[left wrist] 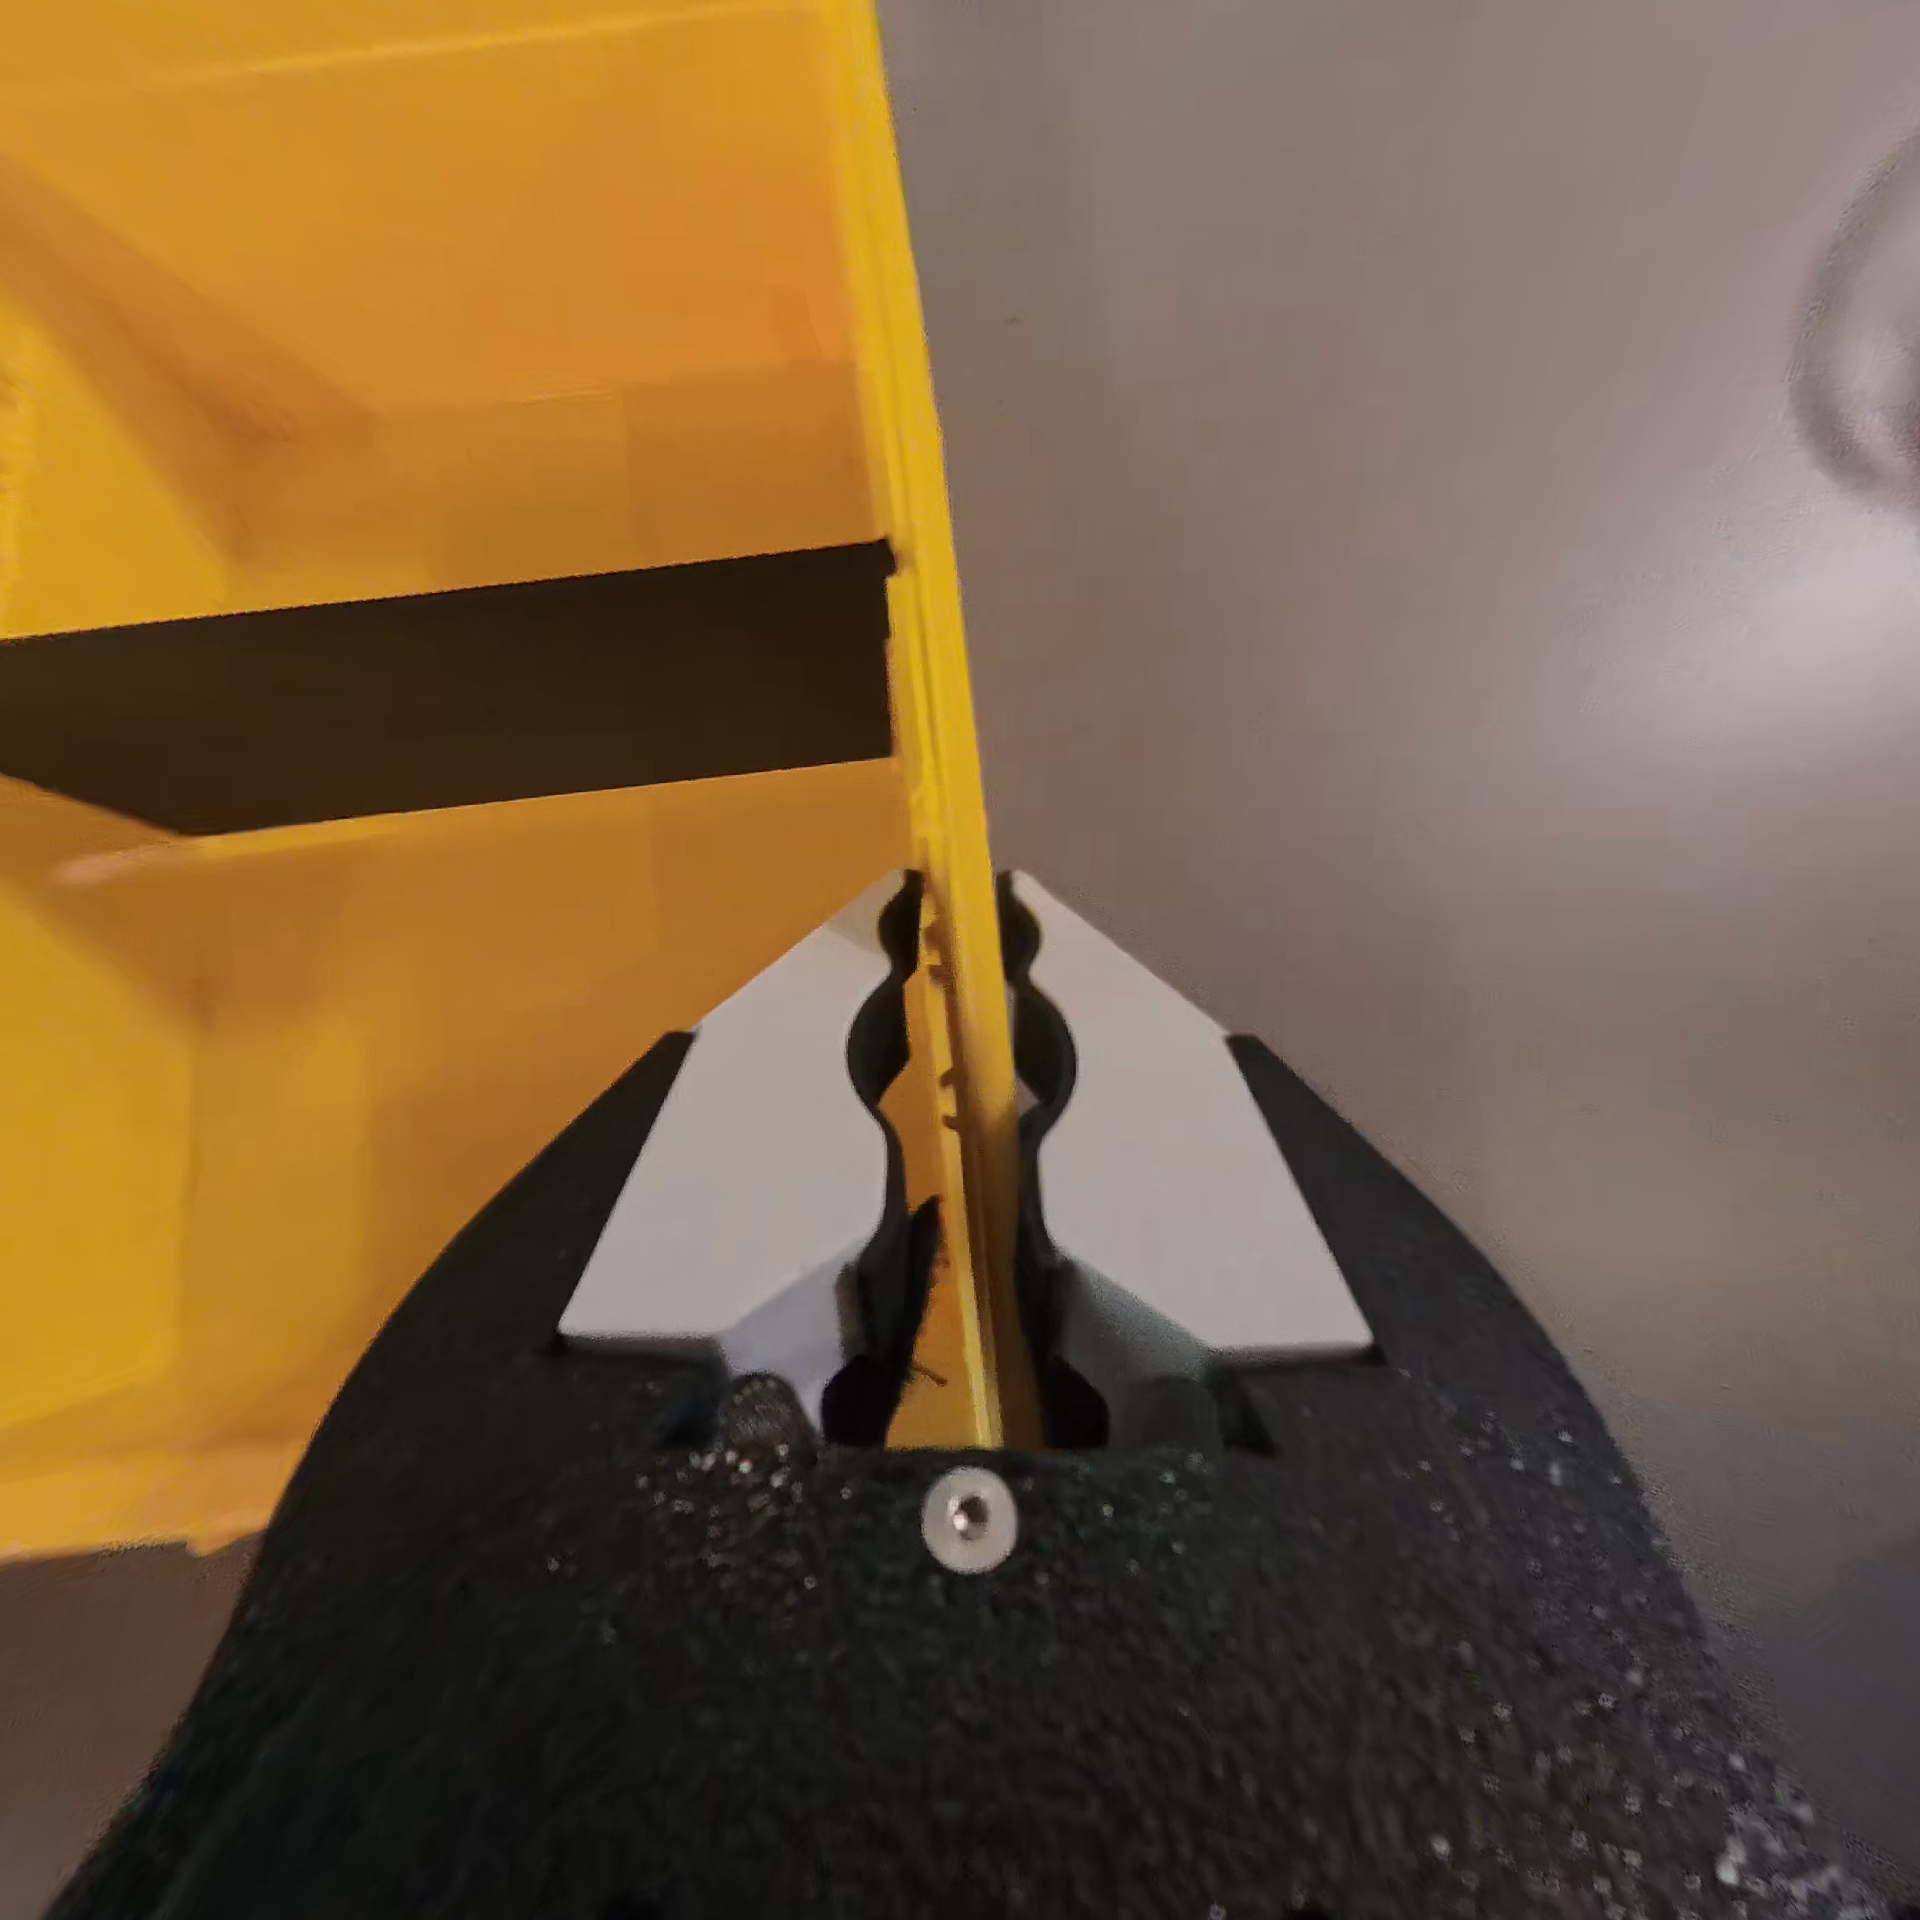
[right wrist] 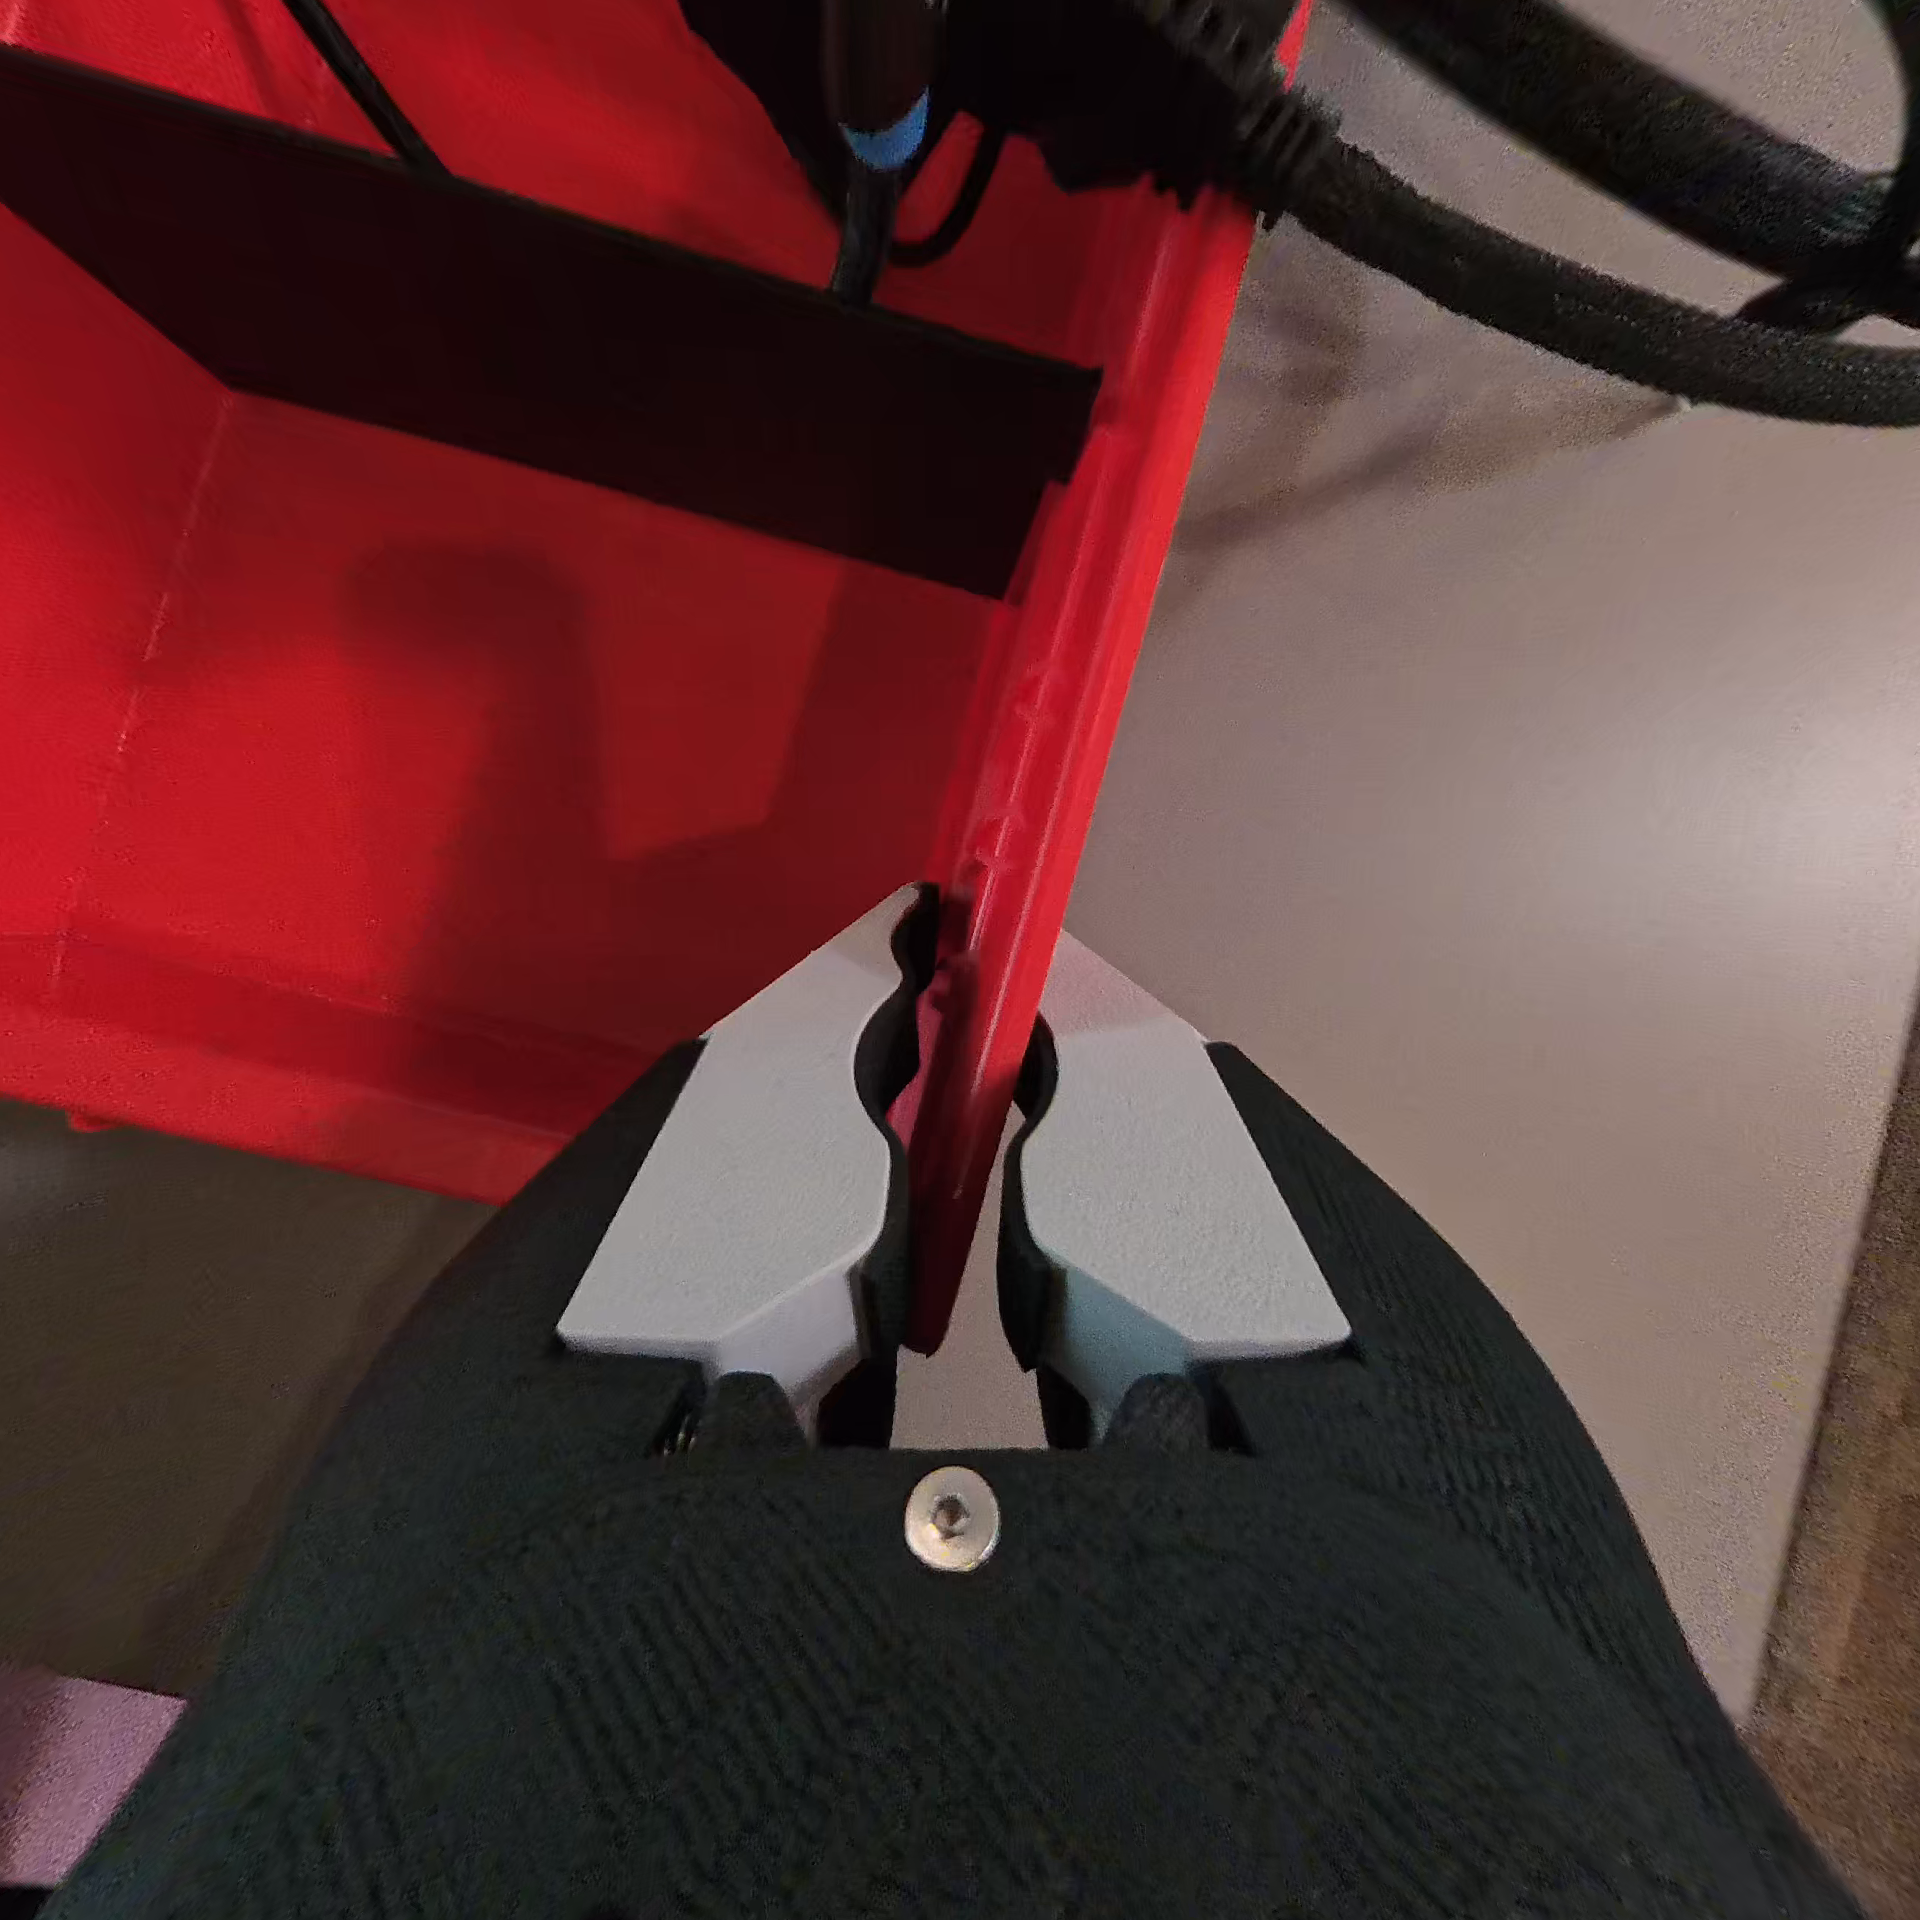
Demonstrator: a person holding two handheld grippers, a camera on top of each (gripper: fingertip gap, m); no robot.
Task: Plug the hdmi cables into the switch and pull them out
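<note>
In the left wrist view my left gripper [left wrist: 961, 883] is shut on the thin right-hand wall [left wrist: 914, 520] of a yellow box, with both black wavy pads pressed against it. A black strip [left wrist: 468, 686] runs across the inside of the yellow box. In the right wrist view my right gripper [right wrist: 992, 925] is shut on the right-hand wall [right wrist: 1132, 520] of a red box, which has a black strip [right wrist: 582, 343] of its own. Black braided cables [right wrist: 1558, 260] hang over the red box's far rim. A dark plug with a blue ring [right wrist: 883, 135] lies inside it. No switch is in view.
Both boxes stand on a grey tabletop [left wrist: 1455, 727], which also shows in the right wrist view [right wrist: 1455, 831]. The table's edge, with brown floor [right wrist: 1870, 1455] beyond it, shows at the right. A blurred dark loop [left wrist: 1860, 343] lies at the right edge of the left wrist view. Across from one pair of fingers to the other is roughly 65 cm.
</note>
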